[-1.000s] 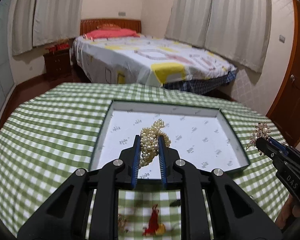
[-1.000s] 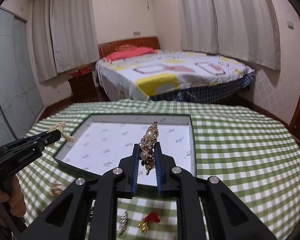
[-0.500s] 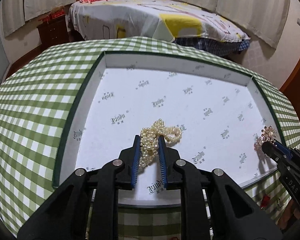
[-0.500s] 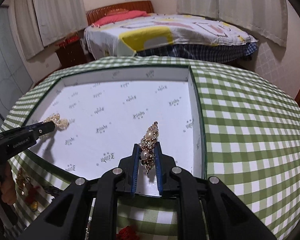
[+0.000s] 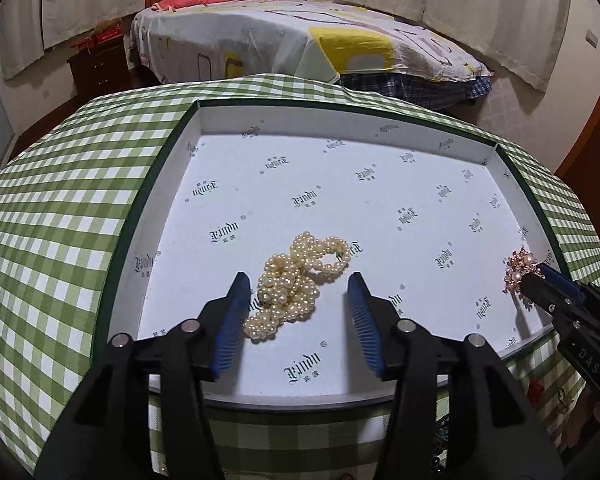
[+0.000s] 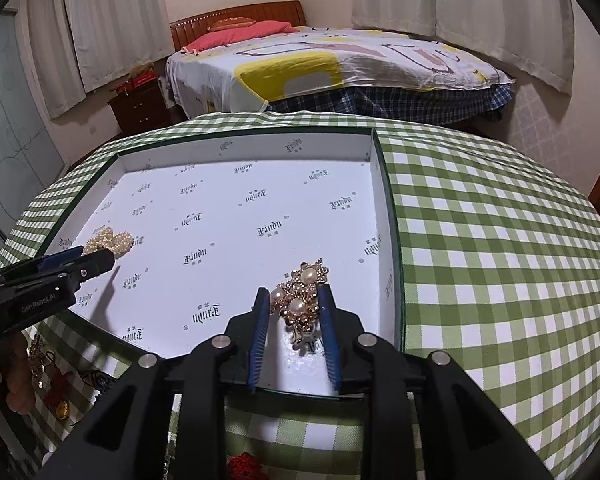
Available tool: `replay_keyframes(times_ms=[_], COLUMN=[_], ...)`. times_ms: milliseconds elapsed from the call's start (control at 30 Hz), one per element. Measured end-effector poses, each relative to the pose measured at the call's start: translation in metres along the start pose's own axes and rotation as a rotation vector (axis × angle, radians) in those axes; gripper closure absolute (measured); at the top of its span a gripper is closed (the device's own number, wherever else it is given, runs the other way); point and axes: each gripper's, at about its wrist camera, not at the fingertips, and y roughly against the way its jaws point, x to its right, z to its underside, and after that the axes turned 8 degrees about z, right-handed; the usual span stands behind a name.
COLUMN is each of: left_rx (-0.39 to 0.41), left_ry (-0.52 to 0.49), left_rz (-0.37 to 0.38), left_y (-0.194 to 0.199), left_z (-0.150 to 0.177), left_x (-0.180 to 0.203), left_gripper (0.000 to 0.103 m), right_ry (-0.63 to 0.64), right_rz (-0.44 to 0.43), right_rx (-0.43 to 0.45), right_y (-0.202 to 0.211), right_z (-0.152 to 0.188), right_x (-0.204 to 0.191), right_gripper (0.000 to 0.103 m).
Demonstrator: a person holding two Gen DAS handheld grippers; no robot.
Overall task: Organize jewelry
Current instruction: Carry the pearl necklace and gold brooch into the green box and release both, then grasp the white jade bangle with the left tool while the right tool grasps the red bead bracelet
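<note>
Spread wide, the left gripper (image 5: 298, 280) flanks the pearl necklace (image 5: 296, 285) lying in the tray (image 5: 188, 136). Right gripper (image 6: 294, 296) stands part open around the gold brooch (image 6: 302, 294); whether its pads touch it is unclear.

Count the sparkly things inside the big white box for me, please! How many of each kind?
Pearl strand bundle: 1
Gold brooch with pearls: 1
Total: 2 in the white box

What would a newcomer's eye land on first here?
Probably the heap of pearl strands lying on the white tray floor between the open left gripper fingers. Next, the gold pearl brooch between the right gripper fingers, near the tray's right wall.
</note>
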Motion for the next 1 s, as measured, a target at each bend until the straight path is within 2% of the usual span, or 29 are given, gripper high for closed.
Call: replay_keyframes(times_ms=[133, 400, 767, 1000], left_rx=[0.031, 0.124, 0.245, 0.301], left_ry=[-0.001, -0.027, -0.032, -0.035], left_rz=[0.014, 0.008, -0.004, -0.017], left_y=[0.009, 0.039, 0.092, 0.129], left_z=[0.002, 0.005, 0.029, 0.064], left_x=[0.003, 0.011, 0.02, 0.028], left_gripper=[0.04, 0.024, 0.023, 0.023], right_ry=[-0.002, 0.002, 0.02, 0.049], right_rz=[-0.003, 0.011, 0.054, 0.072], right_rx=[0.027, 0.092, 0.17, 0.211], right_y=[0.008, 0.035, 0.085, 0.122], right_z=[-0.002, 0.0, 0.024, 0.055], right_x=[0.0, -0.004, -0.014, -0.026], right_gripper=[0.066, 0.061, 0.06, 0.06])
